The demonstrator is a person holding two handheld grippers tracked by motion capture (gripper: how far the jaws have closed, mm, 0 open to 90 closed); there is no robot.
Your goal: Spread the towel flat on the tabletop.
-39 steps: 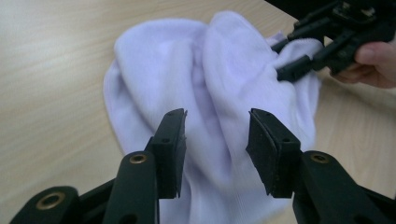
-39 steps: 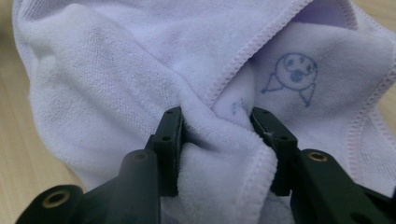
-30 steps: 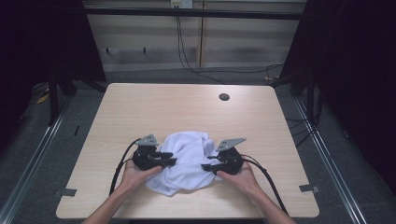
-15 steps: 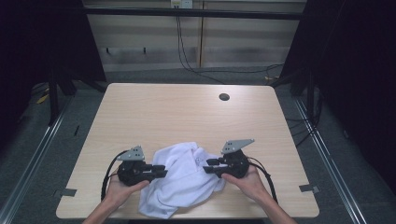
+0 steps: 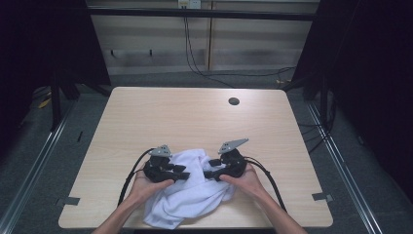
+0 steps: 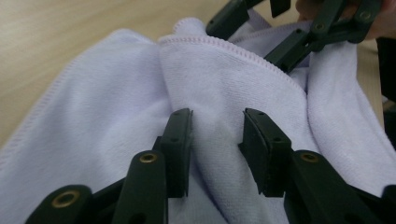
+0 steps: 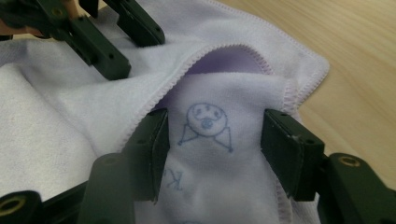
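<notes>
A crumpled white towel (image 5: pixel 192 190) lies at the near middle of the wooden table (image 5: pixel 195 122), and its lower corner hangs past the front edge. My left gripper (image 5: pixel 181 174) rests on its left part and is open; a raised fold of towel (image 6: pixel 210 84) runs between the jaws (image 6: pixel 217 128). My right gripper (image 5: pixel 209 171) sits on the towel's right part, also open. Its jaws (image 7: pixel 215 126) straddle a flap of towel (image 7: pixel 219 154) printed with a small blue drawing (image 7: pixel 205 123). The two grippers point at each other, tips a short way apart.
A dark round hole (image 5: pixel 234 101) sits in the table toward the far right. Grey tape marks (image 5: pixel 68 201) (image 5: pixel 322 197) lie near the two front corners. Black cables (image 5: pixel 129 175) trail back from each gripper. Bare wood stretches beyond the towel.
Half a second ago the left gripper was out at the towel's left edge; it has come back right onto the cloth. The towel has bunched up between the grippers.
</notes>
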